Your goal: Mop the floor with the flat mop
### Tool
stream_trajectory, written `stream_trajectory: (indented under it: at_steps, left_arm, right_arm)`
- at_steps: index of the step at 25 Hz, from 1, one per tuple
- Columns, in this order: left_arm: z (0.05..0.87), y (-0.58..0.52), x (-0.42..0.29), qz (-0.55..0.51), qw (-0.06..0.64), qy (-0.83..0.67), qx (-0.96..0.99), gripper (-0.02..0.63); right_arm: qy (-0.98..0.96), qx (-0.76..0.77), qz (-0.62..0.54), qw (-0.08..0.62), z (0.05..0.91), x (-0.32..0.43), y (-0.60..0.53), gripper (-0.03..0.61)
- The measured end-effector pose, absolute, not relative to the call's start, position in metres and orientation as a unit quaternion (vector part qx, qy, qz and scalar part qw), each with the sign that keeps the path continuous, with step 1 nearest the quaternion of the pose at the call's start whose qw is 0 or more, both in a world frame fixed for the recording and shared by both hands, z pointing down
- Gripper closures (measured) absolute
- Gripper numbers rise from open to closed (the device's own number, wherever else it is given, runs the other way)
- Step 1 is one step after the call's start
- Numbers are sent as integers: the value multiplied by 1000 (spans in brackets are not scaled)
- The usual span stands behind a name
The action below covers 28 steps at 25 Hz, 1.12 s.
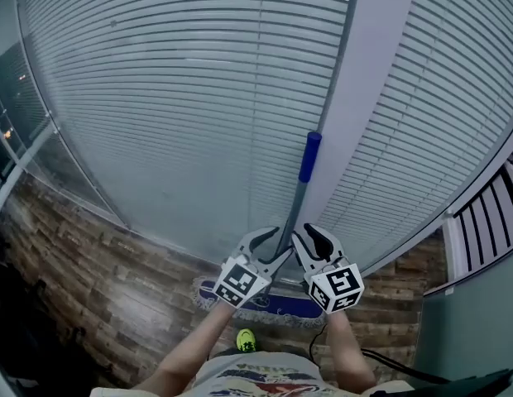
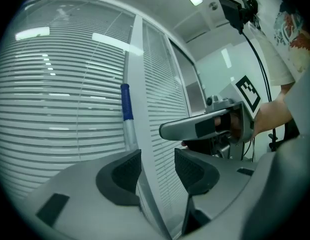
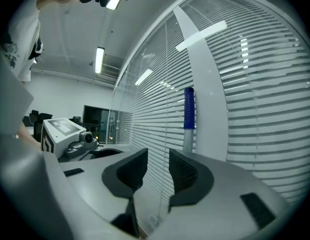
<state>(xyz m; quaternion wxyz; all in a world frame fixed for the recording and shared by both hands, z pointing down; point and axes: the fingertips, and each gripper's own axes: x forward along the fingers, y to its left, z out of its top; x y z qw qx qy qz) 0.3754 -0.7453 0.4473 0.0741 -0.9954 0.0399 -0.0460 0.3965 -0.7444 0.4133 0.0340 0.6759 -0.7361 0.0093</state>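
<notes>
No mopping is going on right now, because nobody is holding the flat mop. It stands by itself against the far wall. I cannot tell if the floor has been cleaned yet, since I see no wet marks on it. I think the mop has to be picked up before any mopping can happen.

On the left is the floor (image 1: 99, 271). It is made of brown wood boards with a rough, stripy look. Above it are the blinds (image 1: 174, 98), many thin flat slats in pale grey rows.

The left gripper (image 2: 157, 166) has its jaws apart and nothing is in between them. The jaws are smooth grey, with black bumpy pads (image 2: 126, 171) on the inside. A cube with black and white squares sits on it.

The flat mop is in the middle, just past the two grippers. Its mop head (image 1: 277, 306) lies flat on the floor by the wall. It is long, blue and soft, with pale fluffy fringe around the edge. Its pole (image 1: 296, 209) is thin, straight and grey like metal. It leans up against the white pillar (image 1: 368, 98), which is smooth and flat. Near the top of the pole is a blue grip (image 1: 309, 157), round like a tube.

The right gripper (image 3: 157, 166) is let go too, with a gap between its jaws and nothing in them. The pole is beside it, not inside it.

Near the bottom is a bright yellow-green shoe (image 1: 246, 338).
</notes>
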Motion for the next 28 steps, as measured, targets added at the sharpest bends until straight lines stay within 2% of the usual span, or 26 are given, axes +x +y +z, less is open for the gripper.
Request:
stream_trajectory:
  at_steps: [12,20,21,24,28]
  left_arm:
    - [439,-801,454,-43,75,19,-996,411]
    - [446,-818,471,-44,77,36,-995,413]
    - [448,-820,470,-46,80,41,-995,418]
    - [453,-822,466,-42,82,44,-995,515]
    - [446,-825,470,-39,82,43,-995,523]
  right_arm:
    - [-718,693,13,62,408,434,-792,445]
    - [-714,696,20,67,412,445,-802,445]
    - [-713,698,20,67,412,447,-803,445]
    - [-712,699,20,65,413,449,-803,445]
    - [-713,698,15,61,400,458,-806,445]
